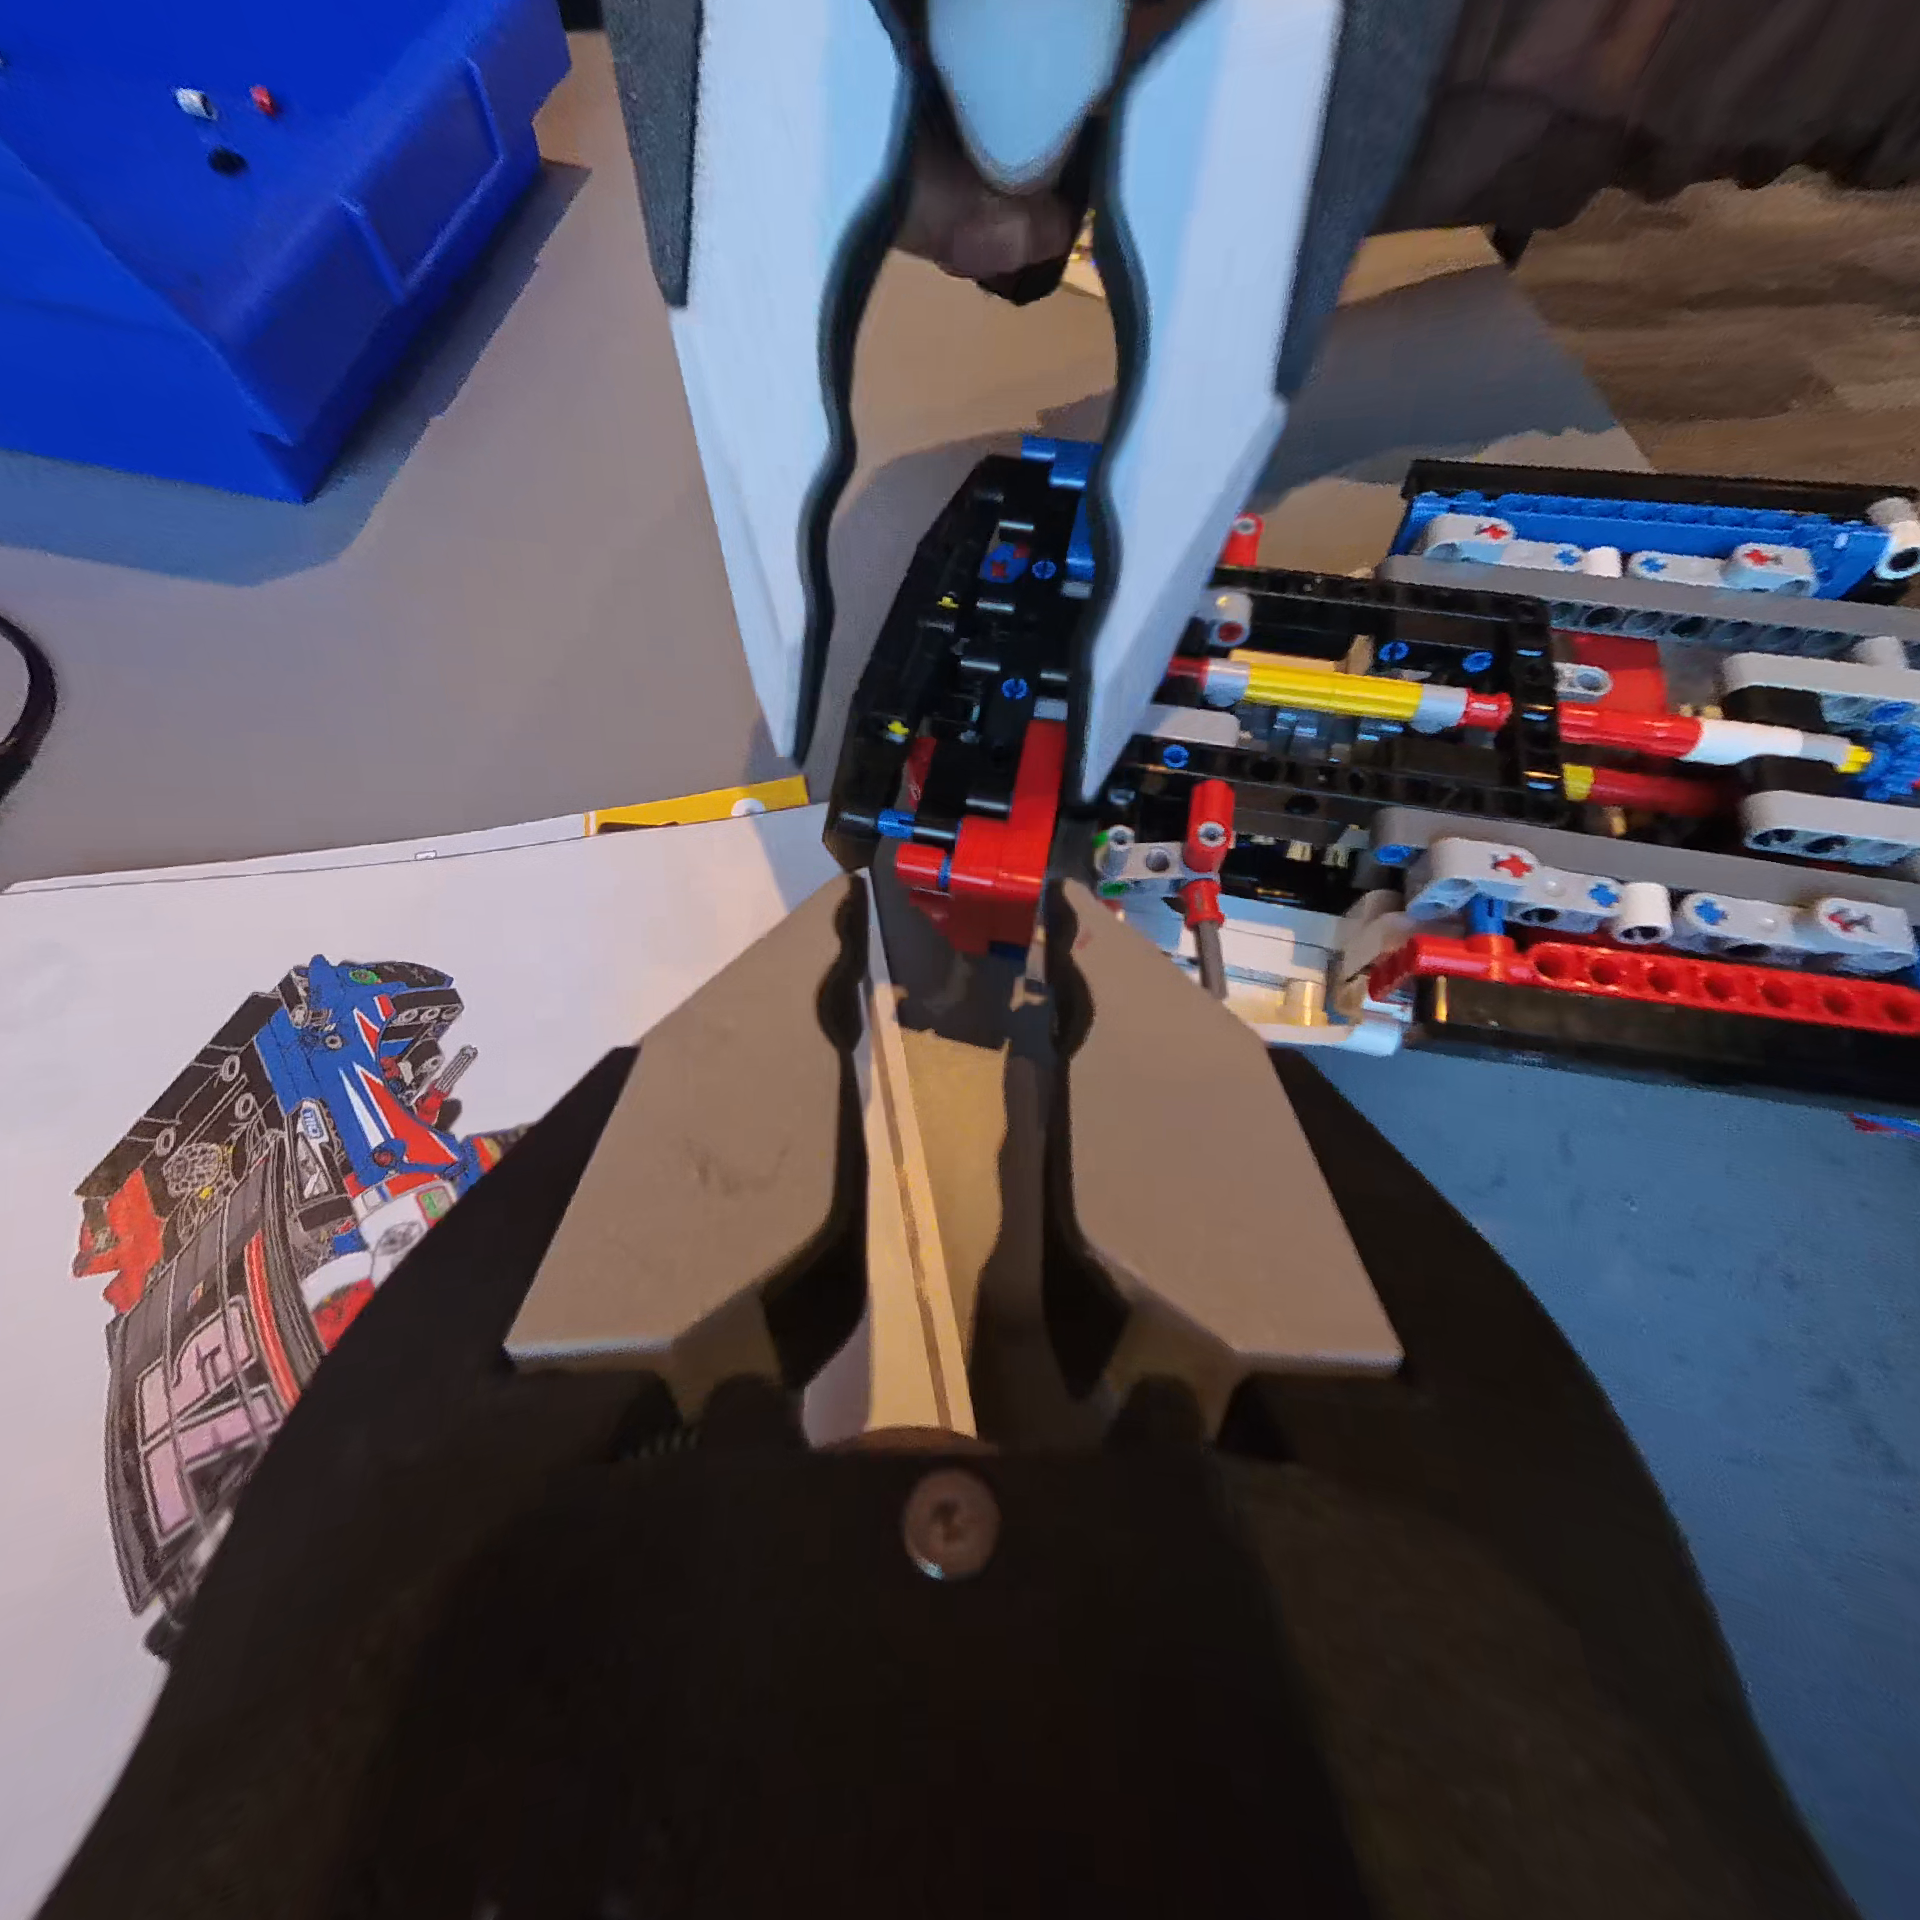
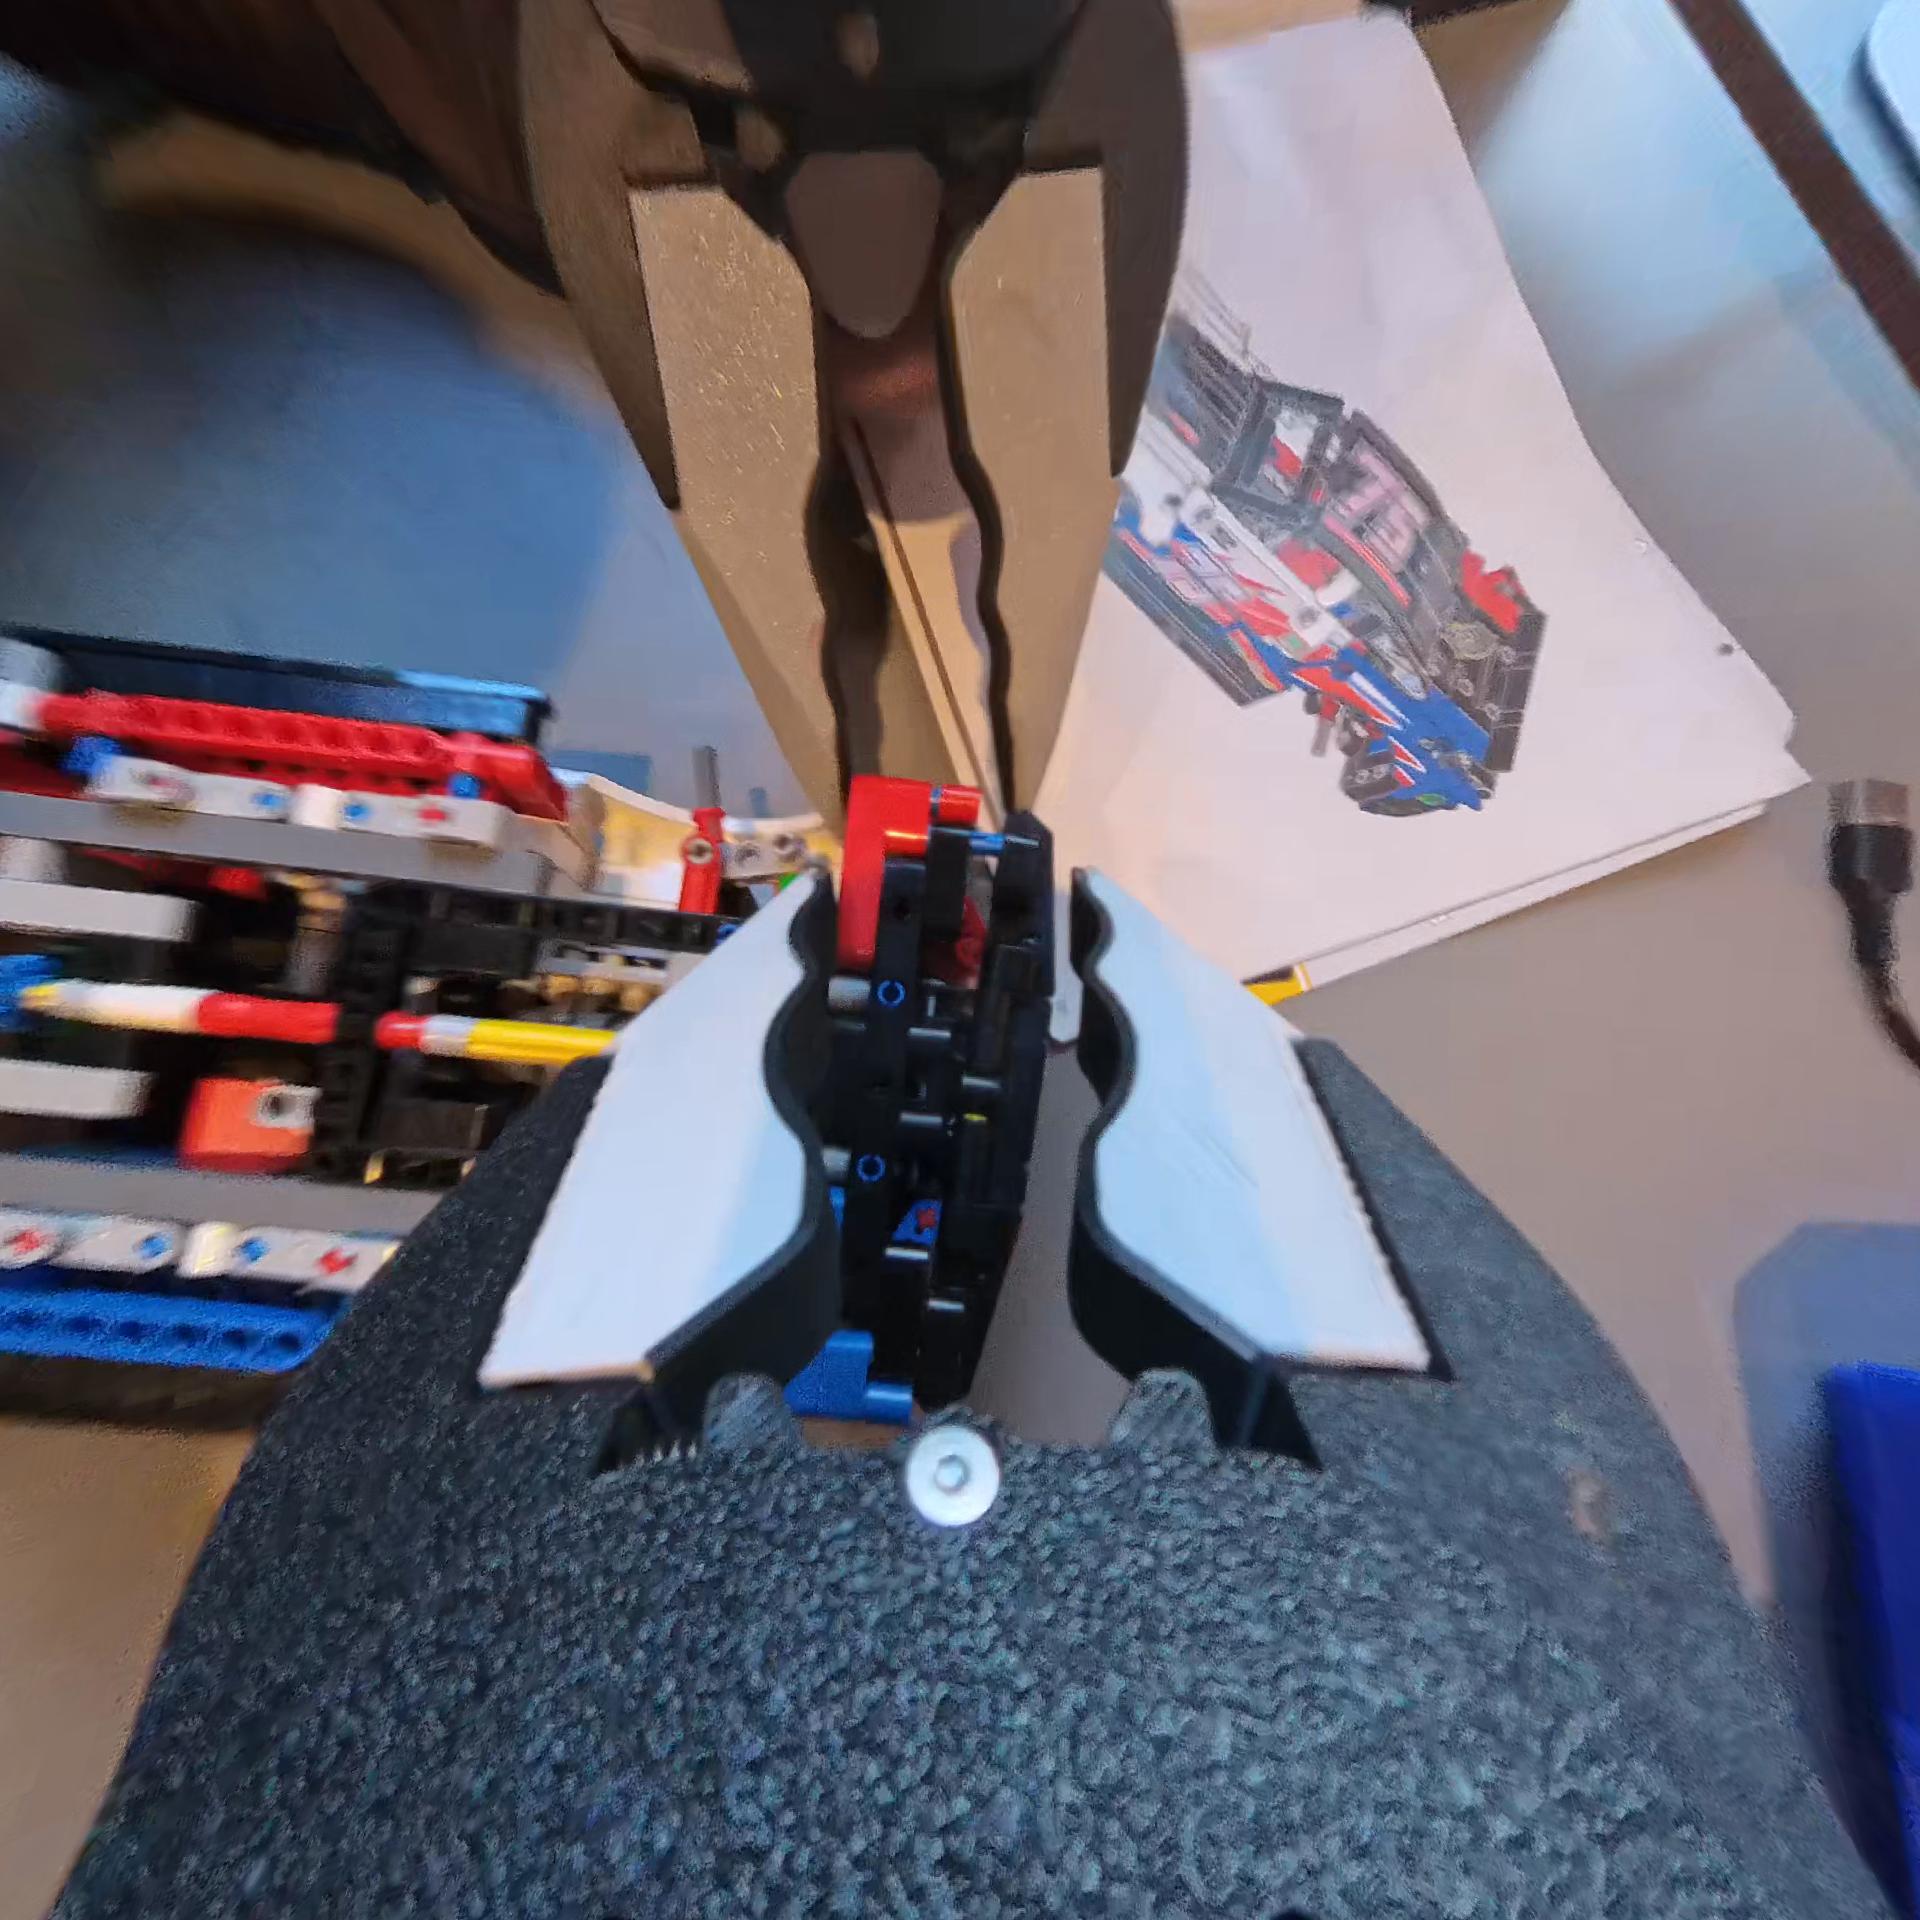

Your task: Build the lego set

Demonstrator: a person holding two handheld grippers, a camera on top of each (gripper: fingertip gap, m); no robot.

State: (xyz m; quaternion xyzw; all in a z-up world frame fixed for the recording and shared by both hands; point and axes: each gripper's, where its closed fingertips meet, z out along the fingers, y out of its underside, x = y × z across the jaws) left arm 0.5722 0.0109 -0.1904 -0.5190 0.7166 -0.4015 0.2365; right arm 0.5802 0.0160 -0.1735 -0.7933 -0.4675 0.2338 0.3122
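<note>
At the table's left edge, a blue plastic bin (image 1: 239,239) and a white printed instruction sheet (image 1: 312,1039) are lying clear of the work. Centrally, the left gripper (image 1: 956,935) is pinching, jaws nearly closed, the red end of a black, red and blue brick sub-assembly (image 1: 977,707); the right gripper (image 2: 951,997) is straddling the same module, left finger touching, right finger standing apart. Rightward, the long grey, red and black brick chassis (image 1: 1558,748) is resting on the table, adjoining the module. Risk assessed: uneven squeeze or twisting between opposing grippers is likely to unseat pins or skew the module against the chassis.
</note>
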